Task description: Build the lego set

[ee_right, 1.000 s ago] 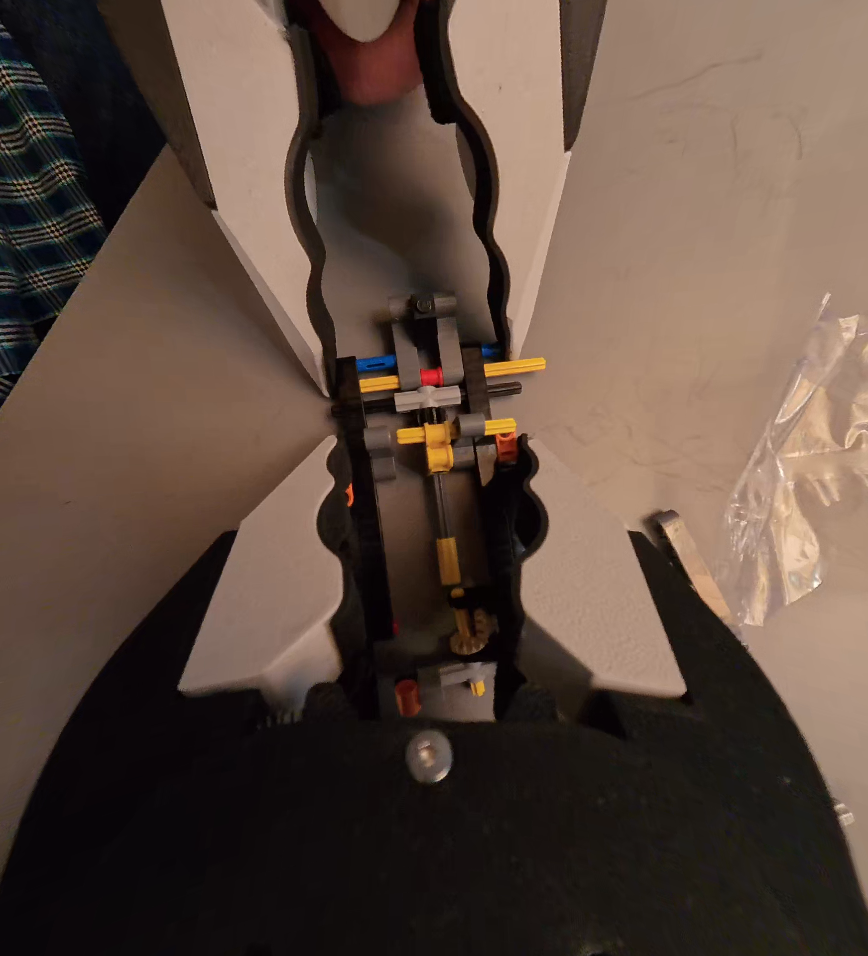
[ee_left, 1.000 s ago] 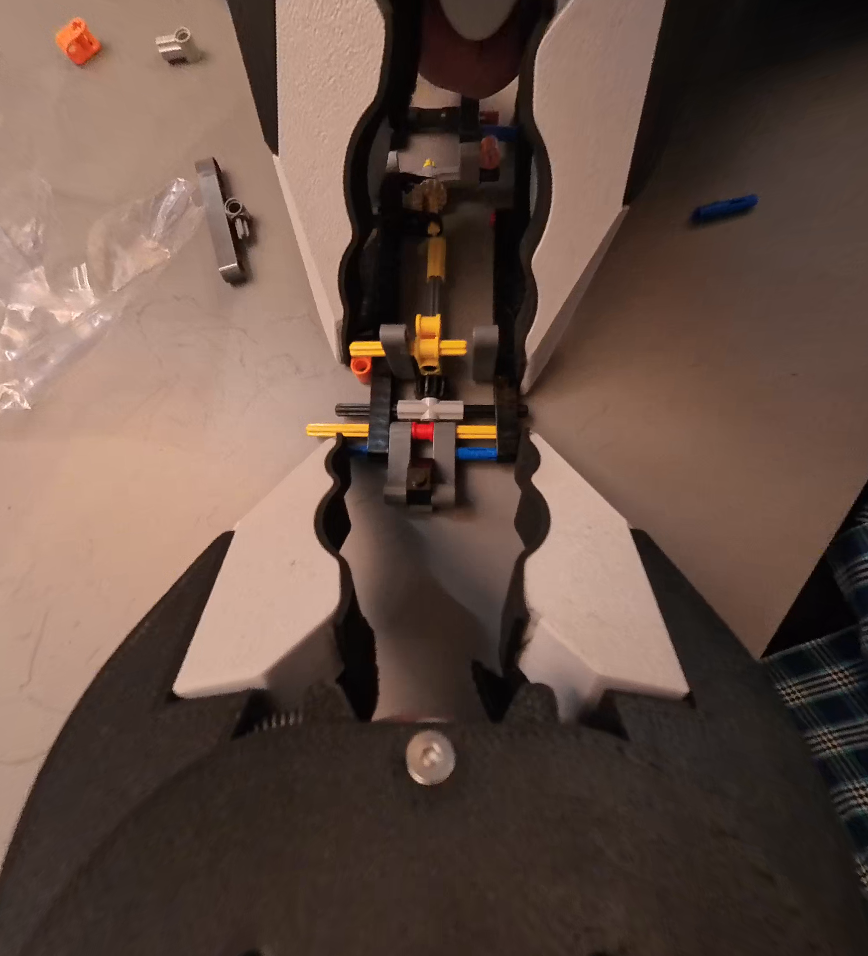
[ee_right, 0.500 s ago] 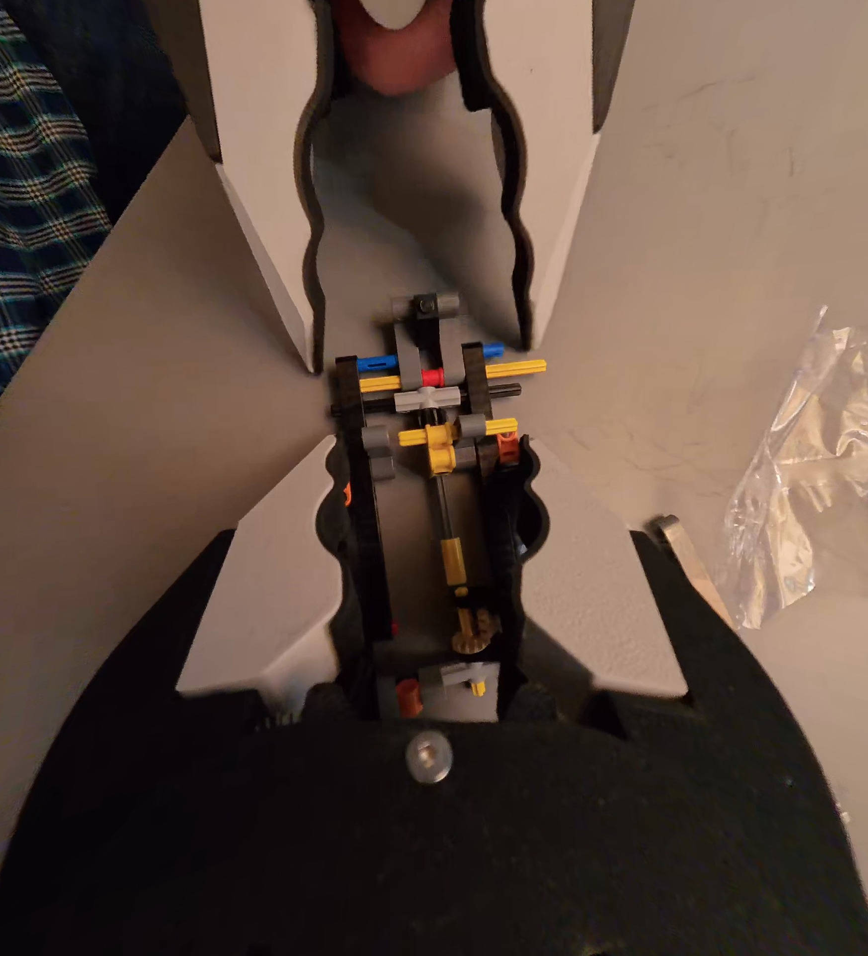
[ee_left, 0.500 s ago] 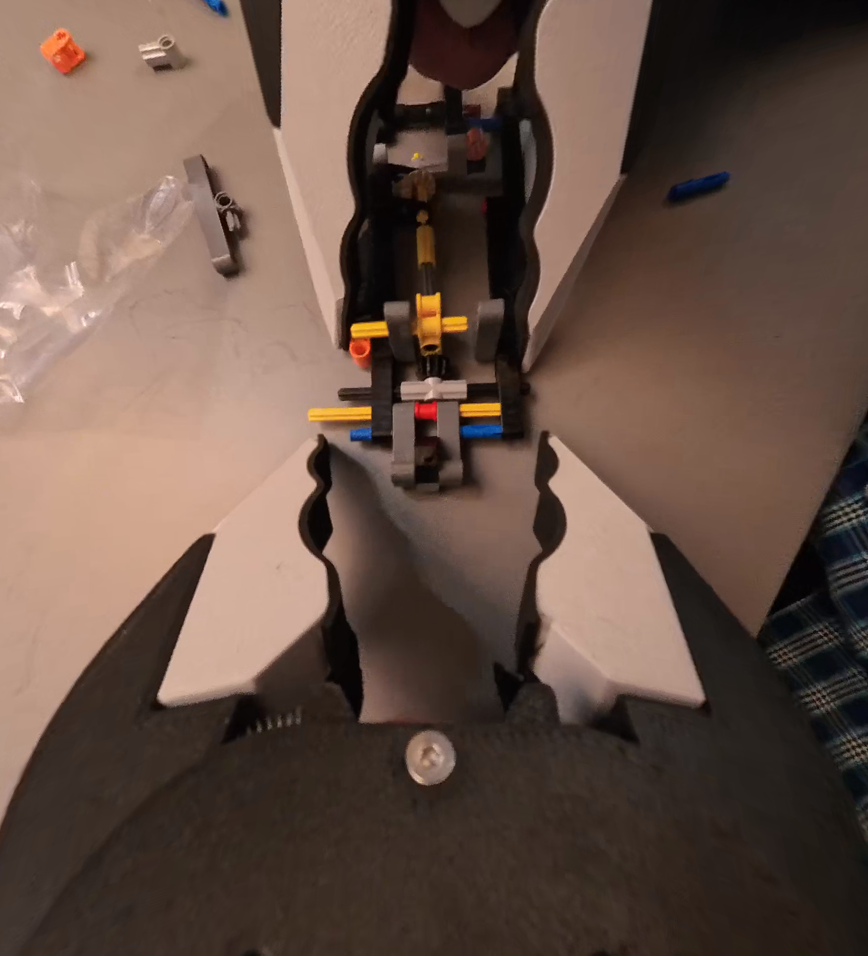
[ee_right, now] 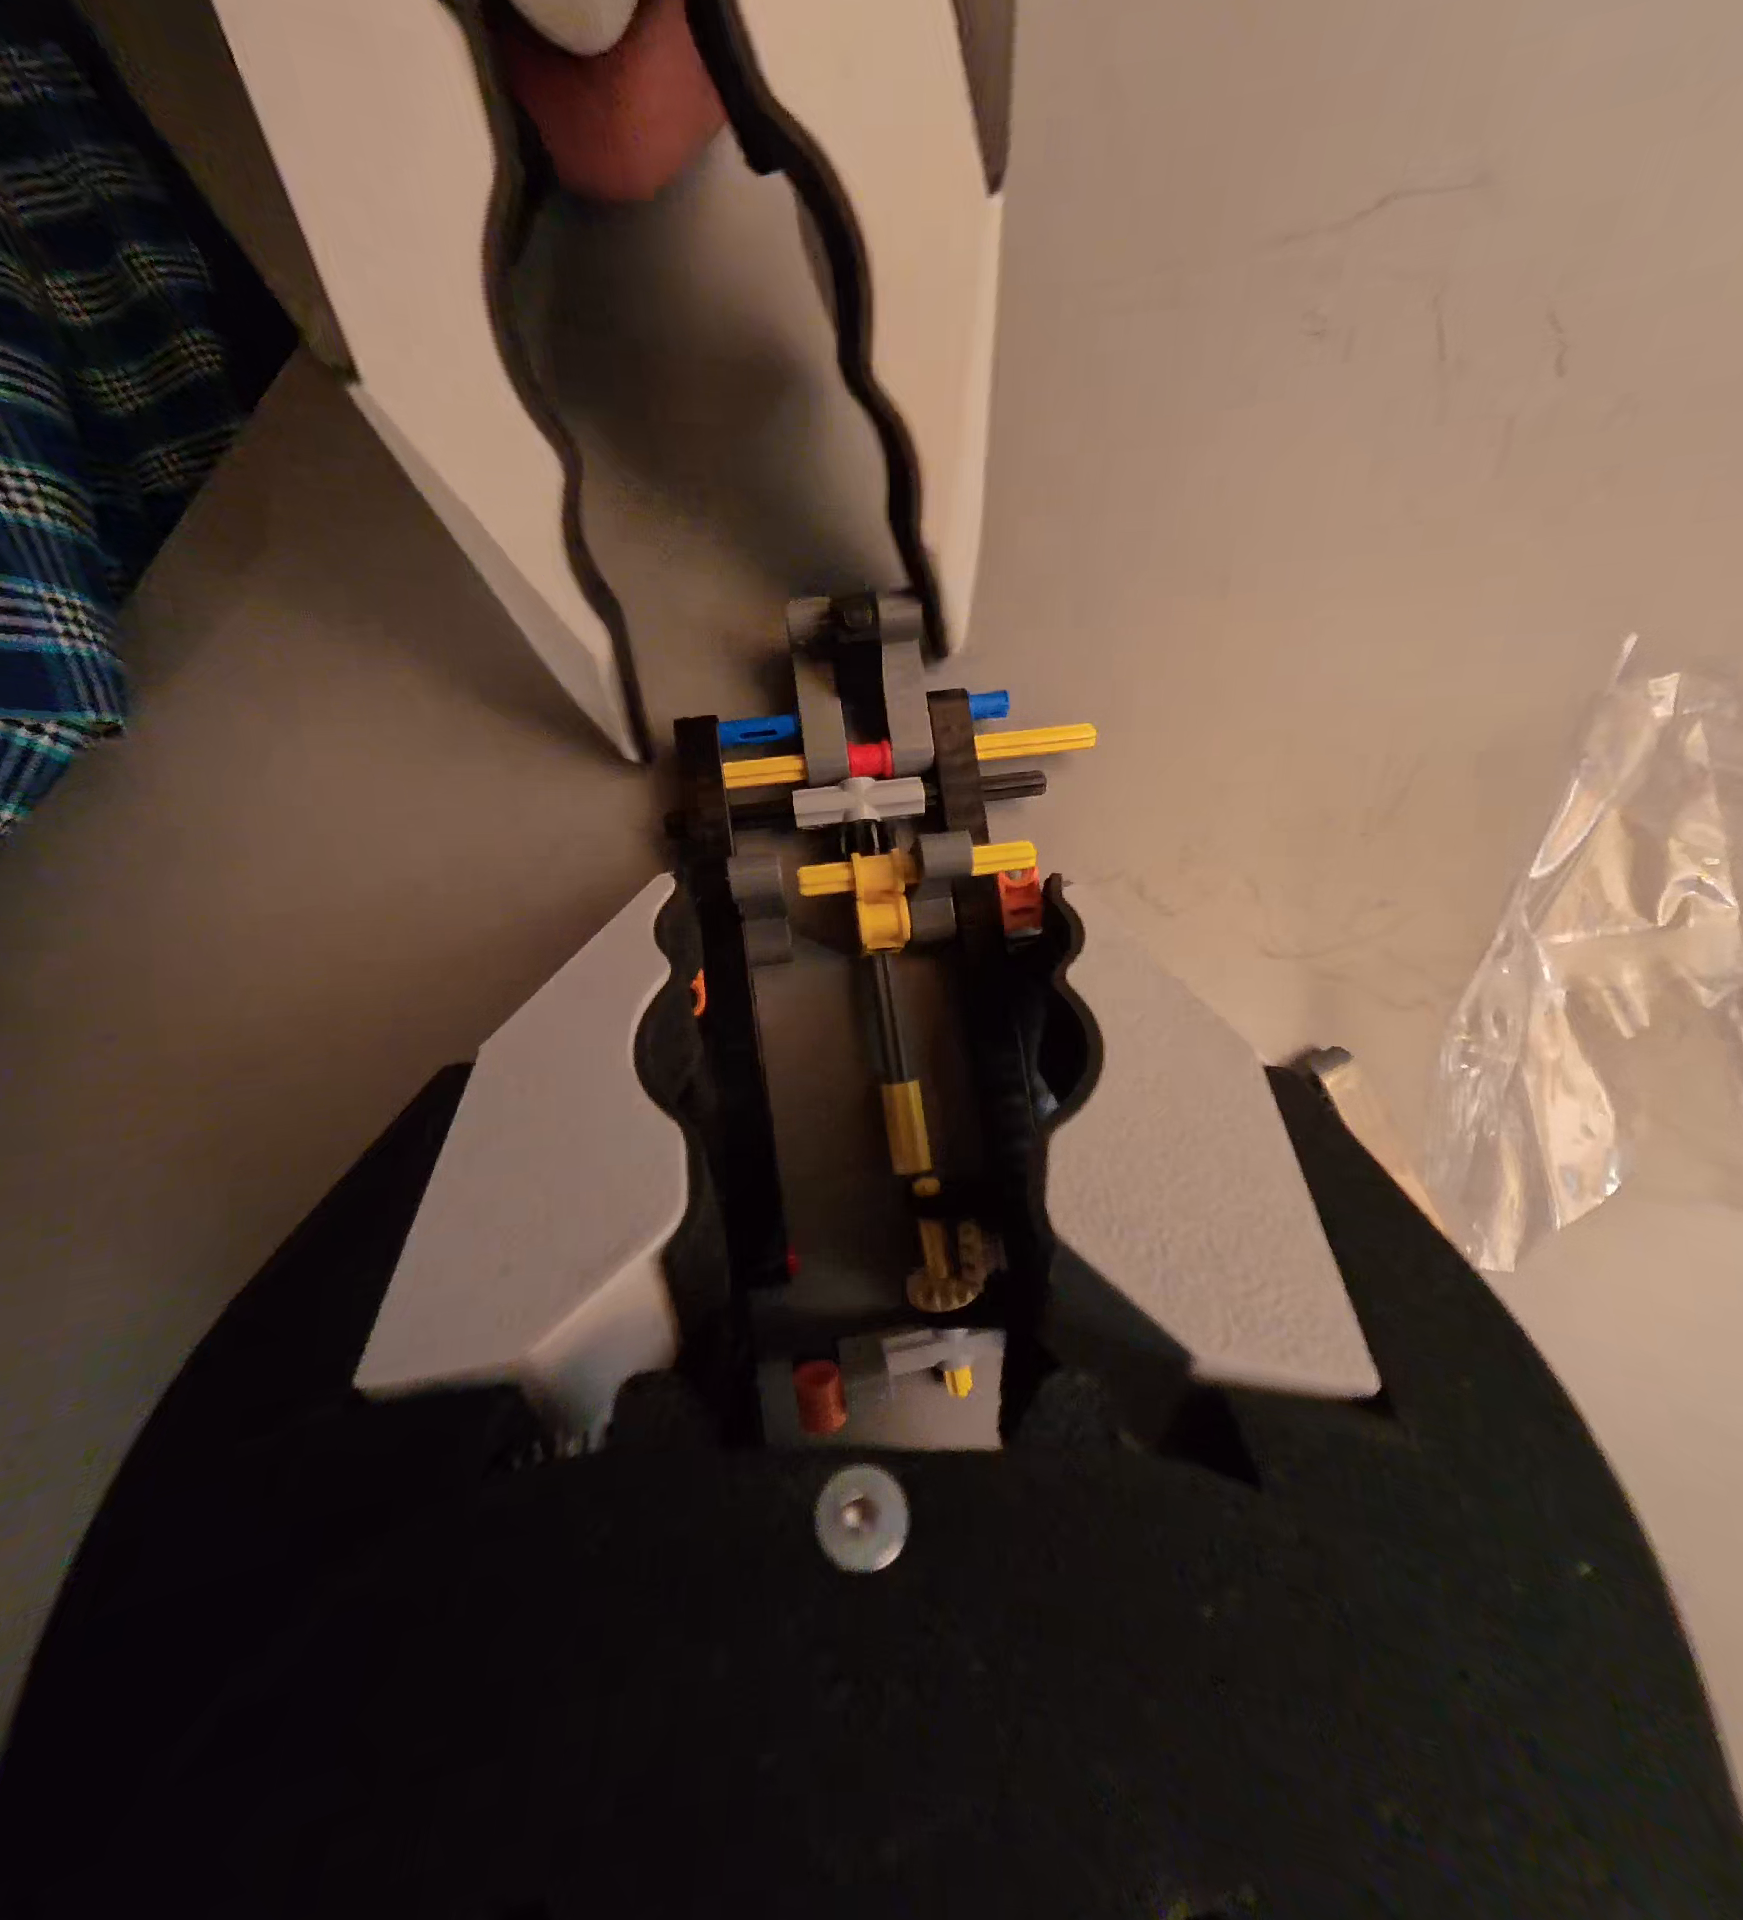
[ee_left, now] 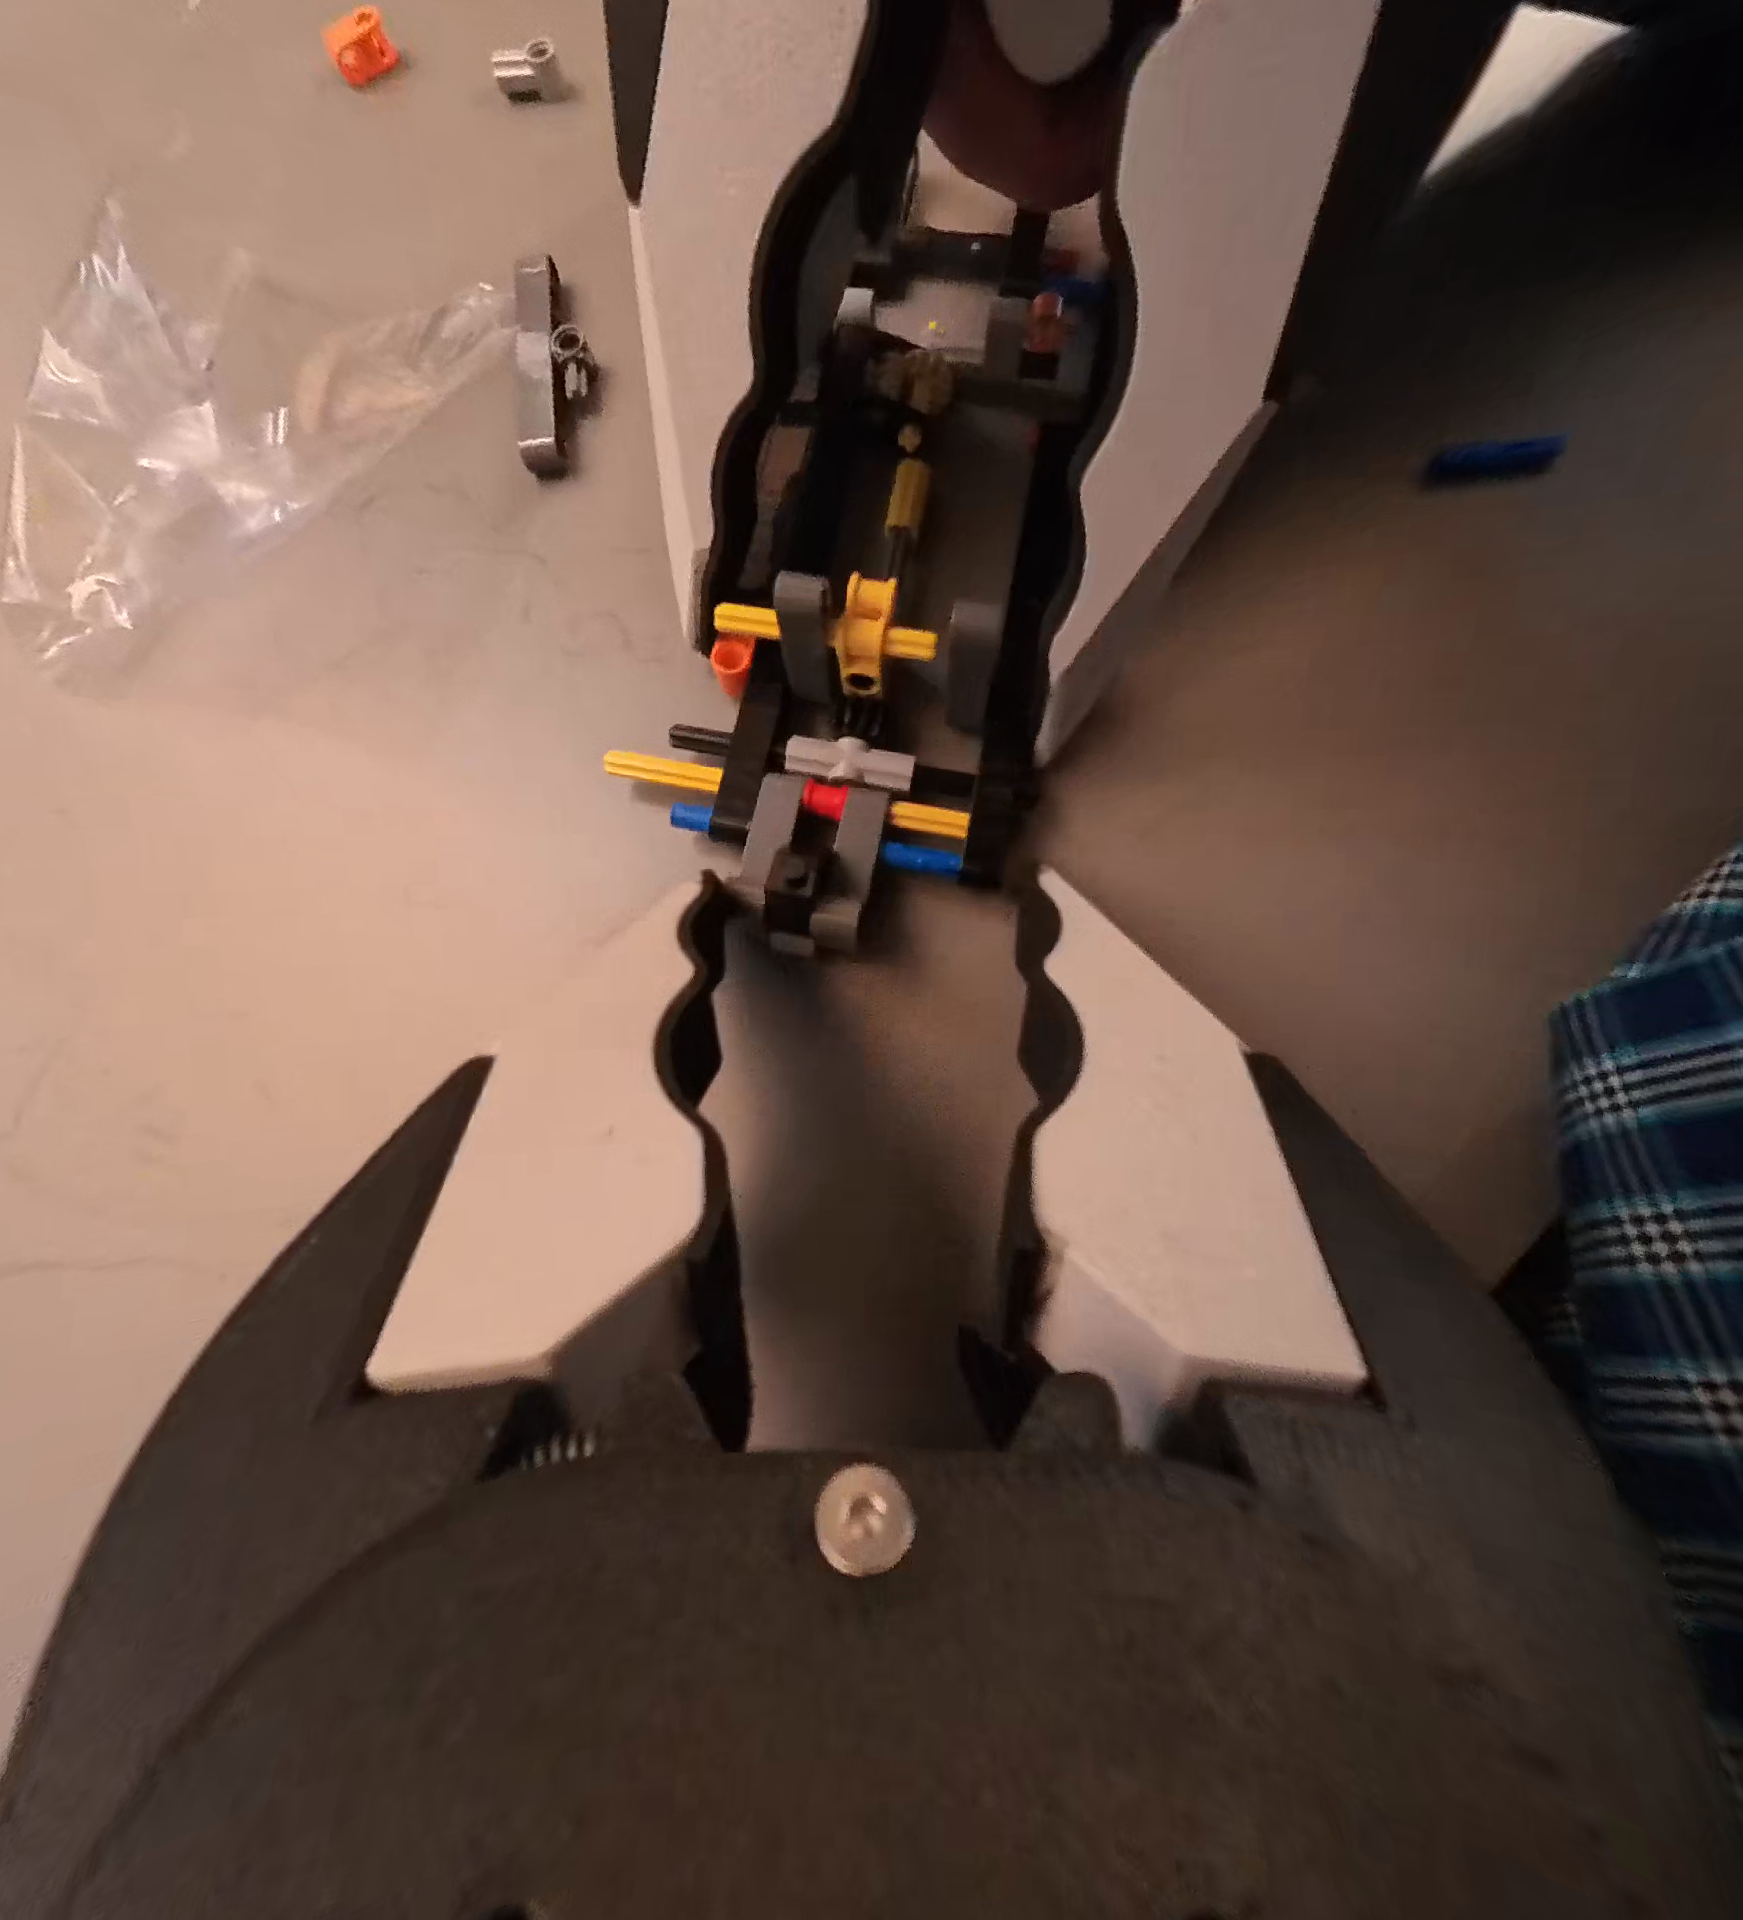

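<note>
A Lego assembly [ee_left: 846,769] is a long black frame with yellow, blue and black axles and grey connectors. It also shows in the right wrist view [ee_right: 862,800]. My right gripper [ee_right: 867,904] is shut on the frame's two black side beams and holds it over the table. It shows at the top of the left wrist view [ee_left: 872,675]. My left gripper [ee_left: 867,914] is open and faces it. The assembly's grey end piece [ee_right: 851,623] sits between the left fingertips, close against one finger. The left gripper also shows in the right wrist view [ee_right: 789,696].
Left of the grippers on the beige table lie a crumpled clear plastic bag [ee_left: 223,416], a grey beam [ee_left: 540,364], an orange piece [ee_left: 361,42] and a light grey connector [ee_left: 527,75]. A blue pin [ee_left: 1495,457] lies to the right. Plaid fabric [ee_left: 1698,1143] borders the table edge. My left and right fingertips are right by each other.
My left gripper let go of the assembly's near end, opened wide and drew back. It then narrowed and came up to the grey end piece. The right gripper kept its hold.
</note>
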A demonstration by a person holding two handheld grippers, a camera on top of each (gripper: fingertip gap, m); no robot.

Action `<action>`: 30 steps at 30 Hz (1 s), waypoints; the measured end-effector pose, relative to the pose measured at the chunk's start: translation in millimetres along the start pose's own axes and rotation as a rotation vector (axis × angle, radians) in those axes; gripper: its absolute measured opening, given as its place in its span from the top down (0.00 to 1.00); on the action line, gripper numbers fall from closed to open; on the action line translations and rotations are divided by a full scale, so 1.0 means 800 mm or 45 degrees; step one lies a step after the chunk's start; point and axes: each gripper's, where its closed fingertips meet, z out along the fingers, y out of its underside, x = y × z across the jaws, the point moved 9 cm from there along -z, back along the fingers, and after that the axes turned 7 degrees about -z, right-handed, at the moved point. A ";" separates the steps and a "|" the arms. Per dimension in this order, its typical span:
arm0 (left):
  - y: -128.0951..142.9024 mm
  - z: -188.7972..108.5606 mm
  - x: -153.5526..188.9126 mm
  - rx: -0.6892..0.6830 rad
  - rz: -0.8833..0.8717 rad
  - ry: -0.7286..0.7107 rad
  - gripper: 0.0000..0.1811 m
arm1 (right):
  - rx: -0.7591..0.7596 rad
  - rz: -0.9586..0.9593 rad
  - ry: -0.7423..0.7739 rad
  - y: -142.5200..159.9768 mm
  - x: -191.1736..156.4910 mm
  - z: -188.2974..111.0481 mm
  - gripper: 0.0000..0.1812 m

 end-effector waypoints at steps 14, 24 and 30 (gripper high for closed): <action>-0.005 0.005 0.001 -0.012 -0.092 -0.015 0.72 | -0.013 0.018 0.002 0.000 0.001 0.000 0.64; -0.005 0.005 -0.001 -0.021 -0.014 0.012 0.73 | -0.015 0.009 -0.003 0.001 0.002 0.001 0.65; -0.009 0.008 -0.005 -0.028 -0.031 0.019 0.73 | -0.018 0.027 0.011 0.003 0.004 0.000 0.65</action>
